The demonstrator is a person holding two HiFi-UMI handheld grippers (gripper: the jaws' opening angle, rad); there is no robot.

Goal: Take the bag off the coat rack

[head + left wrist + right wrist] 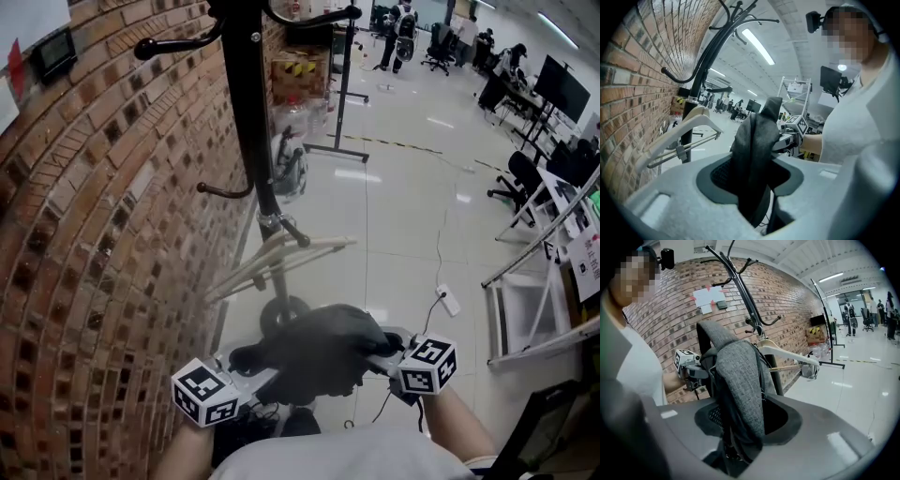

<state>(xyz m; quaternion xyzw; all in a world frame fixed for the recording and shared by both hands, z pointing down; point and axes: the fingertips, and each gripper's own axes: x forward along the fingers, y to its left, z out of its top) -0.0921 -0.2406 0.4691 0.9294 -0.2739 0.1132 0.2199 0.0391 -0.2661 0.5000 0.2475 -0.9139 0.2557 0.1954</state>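
My left claw (752, 185) is clamped narrow on a fold of the dark grey fabric bag (319, 352). My right claw (740, 427) pinches the same bag from the other side, with flecked grey cloth bunched between its pads. The bag is slung between the two claws, low and close to my body, and it sits on none of the rack's hooks that I can see. Just beyond it stands the black metal coat rack (246, 103). The bag's far edge partly covers the rack's round foot, and I cannot tell whether cloth touches it. A pale wooden clothes hanger (281, 255) hangs tilted by the pole above the bag, apart from it. On the left the red brick wall (103, 234) runs close beside the rack and leaves little room that way. On the right the glossy pale floor (403, 197) lies open. A white power strip (448, 300) and its cable lie near my right claw, and a metal frame (525, 309) further right is cut off by the edge. In the head view the bag's underside is hidden and the rack's top is cut off.
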